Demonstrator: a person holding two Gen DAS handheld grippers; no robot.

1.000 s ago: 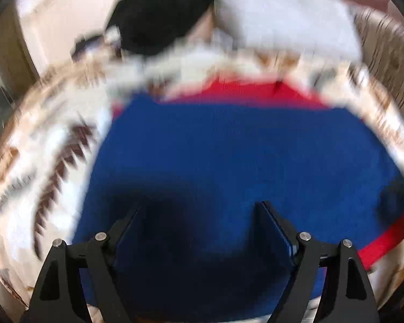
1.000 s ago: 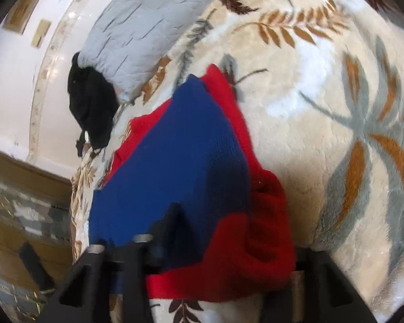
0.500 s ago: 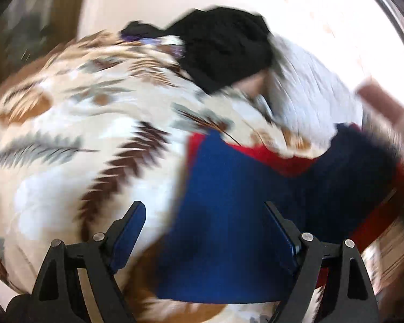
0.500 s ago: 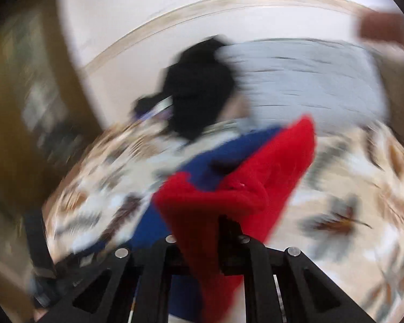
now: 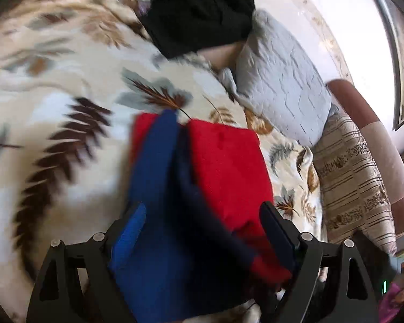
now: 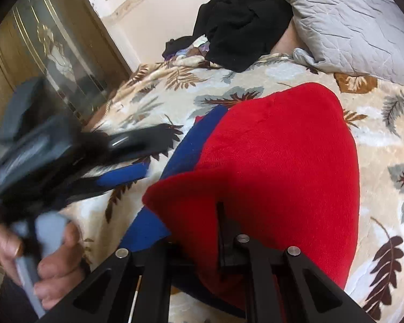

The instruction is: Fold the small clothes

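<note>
Red-and-blue garment (image 5: pixel 202 188) on leaf-print blanket (image 5: pixel 54 107), part folded: red panel (image 6: pixel 282 161) lapped over blue layer (image 5: pixel 153 175), blue showing along the garment's left edge. Left gripper (image 5: pixel 202 223) spread wide, fingers (image 5: pixel 132 226) straddling the garment's near end; blue fabric bunched between them, not pinched, nothing gripped. Right gripper (image 6: pixel 196 245) at the garment's near right side, jaws nearly closed on the red fold, red cloth draped over and between the fingers. Seen from right wrist, left gripper (image 6: pixel 137 145) left of the garment, held in hand (image 6: pixel 40 263), blurred, one blue-padded finger (image 6: pixel 124 175) near the blue edge. Black clothes (image 5: pixel 199 13) and grey pillow (image 5: pixel 282 88) beyond the garment's far end, well apart from it. Striped cushion (image 5: pixel 355 177) right of garment.
</note>
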